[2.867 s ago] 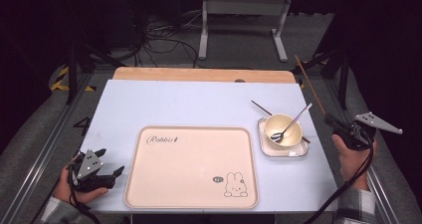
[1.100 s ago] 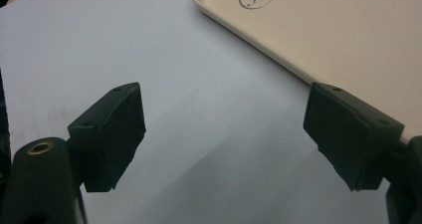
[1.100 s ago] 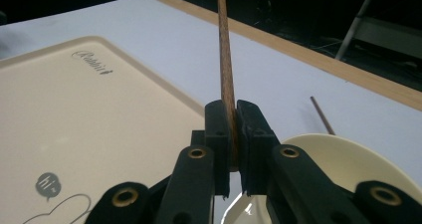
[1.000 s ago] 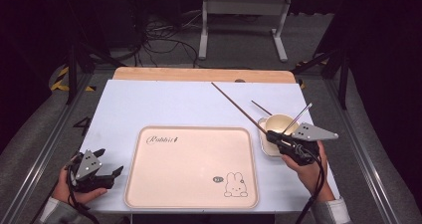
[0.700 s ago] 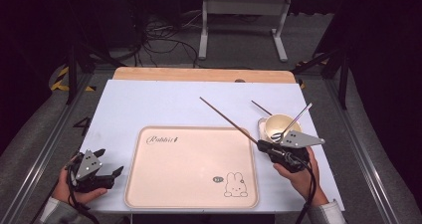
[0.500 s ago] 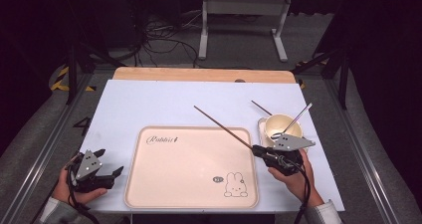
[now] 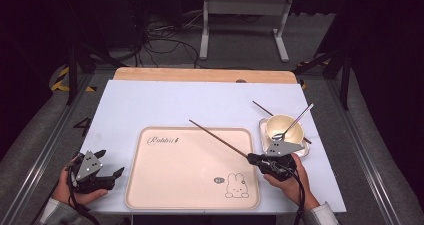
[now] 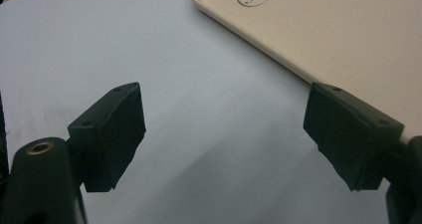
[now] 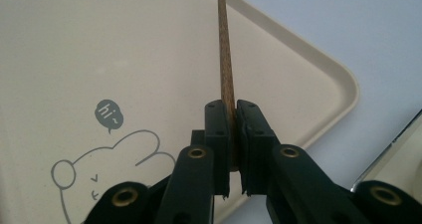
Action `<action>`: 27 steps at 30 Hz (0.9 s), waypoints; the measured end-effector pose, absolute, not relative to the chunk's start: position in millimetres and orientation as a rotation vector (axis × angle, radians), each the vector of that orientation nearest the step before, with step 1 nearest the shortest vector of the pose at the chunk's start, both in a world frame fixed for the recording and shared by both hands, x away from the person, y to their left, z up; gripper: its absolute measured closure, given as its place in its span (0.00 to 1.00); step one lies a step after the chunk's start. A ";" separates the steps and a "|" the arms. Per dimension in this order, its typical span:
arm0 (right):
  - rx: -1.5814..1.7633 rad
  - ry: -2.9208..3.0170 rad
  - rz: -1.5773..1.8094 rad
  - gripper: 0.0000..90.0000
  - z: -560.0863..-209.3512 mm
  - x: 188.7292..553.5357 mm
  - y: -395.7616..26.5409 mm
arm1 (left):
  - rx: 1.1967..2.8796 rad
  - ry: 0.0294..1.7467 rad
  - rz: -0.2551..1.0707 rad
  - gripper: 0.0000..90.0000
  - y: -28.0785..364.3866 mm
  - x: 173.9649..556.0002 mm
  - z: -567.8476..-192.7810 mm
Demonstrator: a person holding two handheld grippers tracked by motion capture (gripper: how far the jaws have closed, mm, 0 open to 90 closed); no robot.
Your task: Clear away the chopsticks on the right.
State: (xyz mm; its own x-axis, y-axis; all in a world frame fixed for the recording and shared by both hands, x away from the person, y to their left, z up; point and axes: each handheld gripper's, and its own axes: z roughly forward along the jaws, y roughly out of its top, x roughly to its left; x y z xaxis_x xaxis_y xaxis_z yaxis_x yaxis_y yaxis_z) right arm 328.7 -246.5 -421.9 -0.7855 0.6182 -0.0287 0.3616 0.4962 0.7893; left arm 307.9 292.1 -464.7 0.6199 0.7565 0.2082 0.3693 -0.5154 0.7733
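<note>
High view first: right gripper (image 7: pixel 256 160) low at the front right of the table, jaws pinched tight on the near end of a long thin brown wooden chopstick (image 7: pixel 218 138). Chopstick running from the jaws up and away to the left, slanting over the cream rectangular plastic tray (image 7: pixel 150 195), far tip above the tray's back edge near the script lettering. Right gripper view confirming: black jaws pressed together on the chopstick (image 9: pixel 225 59), stick rising straight ahead from between the pads, over the tray (image 9: pixel 308 59) with its grey rabbit drawing (image 9: pixel 99 169) and "hi" bubble at lower left. Cannot tell whether the far tip touches the tray. Just behind the right gripper, a cream round bowl (image 7: pixel 284 128) with a metal spoon (image 7: pixel 296 122) leaning in it, on a small square metal dish (image 7: pixel 263 130), a second dark stick (image 7: pixel 262 108) lying beside it. Left gripper (image 7: pixel 102 177) down at the front left on the white table (image 7: pixel 165 100), jaws spread wide, nothing between them, tray edge just beside.
</note>
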 end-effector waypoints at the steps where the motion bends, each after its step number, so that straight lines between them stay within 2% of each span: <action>1: 0.825 2.440 1.174 0.94 -422.8 329.0 -246.0 | 2.136 0.880 0.703 0.19 292.1 307.8 -464.6; 27: 0.821 2.536 1.106 0.94 -439.5 333.4 -236.4 | 2.144 0.878 0.699 0.19 291.9 307.9 -464.8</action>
State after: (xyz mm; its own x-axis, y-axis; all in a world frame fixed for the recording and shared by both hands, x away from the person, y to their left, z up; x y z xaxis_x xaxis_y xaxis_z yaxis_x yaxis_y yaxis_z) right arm 333.4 -236.4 -439.5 -0.8081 0.5889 -0.0078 0.3951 0.5518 0.7345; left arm 307.9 291.9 -464.8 0.6232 0.7537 0.2084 0.3721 -0.5202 0.7687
